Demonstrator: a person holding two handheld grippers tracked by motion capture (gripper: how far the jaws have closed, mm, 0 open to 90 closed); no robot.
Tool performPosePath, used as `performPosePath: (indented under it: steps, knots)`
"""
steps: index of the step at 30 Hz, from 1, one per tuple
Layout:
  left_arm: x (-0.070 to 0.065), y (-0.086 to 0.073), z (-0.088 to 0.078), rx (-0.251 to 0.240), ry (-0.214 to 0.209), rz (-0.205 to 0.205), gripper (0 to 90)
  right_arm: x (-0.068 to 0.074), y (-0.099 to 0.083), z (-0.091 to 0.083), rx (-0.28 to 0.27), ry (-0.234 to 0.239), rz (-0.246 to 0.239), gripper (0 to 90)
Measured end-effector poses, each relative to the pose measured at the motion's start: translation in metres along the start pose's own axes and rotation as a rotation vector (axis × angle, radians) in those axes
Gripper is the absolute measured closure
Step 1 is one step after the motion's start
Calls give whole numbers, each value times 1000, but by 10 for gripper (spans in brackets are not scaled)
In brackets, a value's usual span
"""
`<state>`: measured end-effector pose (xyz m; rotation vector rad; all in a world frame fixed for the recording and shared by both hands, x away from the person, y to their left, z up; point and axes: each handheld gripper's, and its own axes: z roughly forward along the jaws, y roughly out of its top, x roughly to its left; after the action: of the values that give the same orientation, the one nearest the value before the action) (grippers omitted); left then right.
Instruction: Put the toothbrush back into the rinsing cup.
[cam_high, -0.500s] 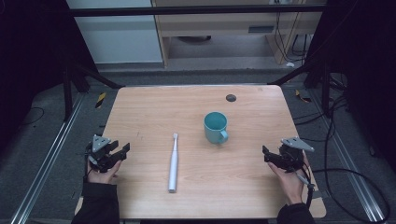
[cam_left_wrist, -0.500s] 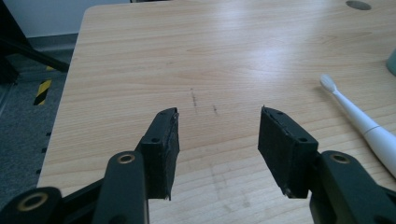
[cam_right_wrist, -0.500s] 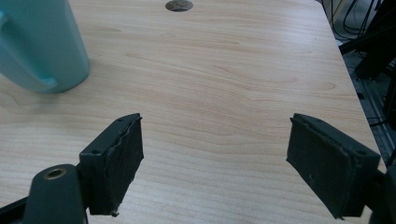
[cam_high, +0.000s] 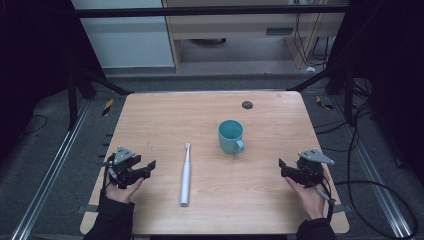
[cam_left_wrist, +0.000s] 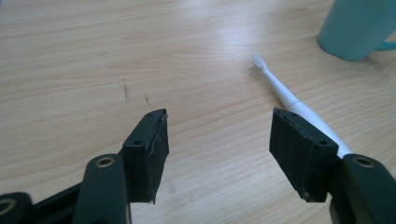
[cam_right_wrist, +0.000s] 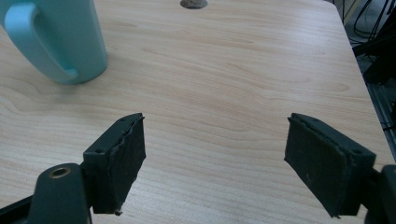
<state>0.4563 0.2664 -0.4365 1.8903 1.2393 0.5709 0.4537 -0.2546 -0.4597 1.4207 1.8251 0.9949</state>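
Note:
A white toothbrush (cam_high: 186, 172) lies on the wooden table (cam_high: 165, 115), bristles pointing away from the person. A teal mug (cam_high: 230, 136) stands upright to its right, handle toward the front right. My left gripper (cam_high: 148, 169) rests low at the table's left, open and empty, jaws pointing at the toothbrush. In the left gripper view the gripper (cam_left_wrist: 217, 128) frames bare wood, with the toothbrush (cam_left_wrist: 280, 91) running past the right jaw and the mug (cam_left_wrist: 357, 28) beyond. My right gripper (cam_high: 283, 169) is open and empty at the right. In the right gripper view the gripper (cam_right_wrist: 215, 135) sits short of the mug (cam_right_wrist: 56, 37).
A small dark round hole (cam_high: 247, 105) marks the far side of the table, and the hole (cam_right_wrist: 194, 3) also shows in the right gripper view. Metal rails and cables run along the floor on both sides of the table. A low cabinet stands behind it.
My left gripper has edged a little to the right, toward the toothbrush. The right gripper, the mug and the toothbrush have stayed put.

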Motion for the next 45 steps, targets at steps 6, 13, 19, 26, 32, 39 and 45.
performPosePath:
  steps: [6,13,19,26,32,39,45]
  knots:
    - [-21,2,4,24,-36,31,279,4,1,0,12,-3,-33,209]
    - [-40,3,10,54,-82,58,278,5,1,2,33,7,-34,217]
    - [-56,-1,15,78,-109,72,310,5,1,3,42,9,-40,220]
    - [-70,-5,22,112,-149,77,334,6,0,4,51,11,-40,222]
    - [-81,-10,29,155,-174,89,352,6,0,4,59,12,-42,222]
    - [-85,-12,33,236,-183,91,362,5,0,5,68,13,-43,223]
    - [-89,-12,39,287,-179,81,380,5,0,6,74,14,-44,224]
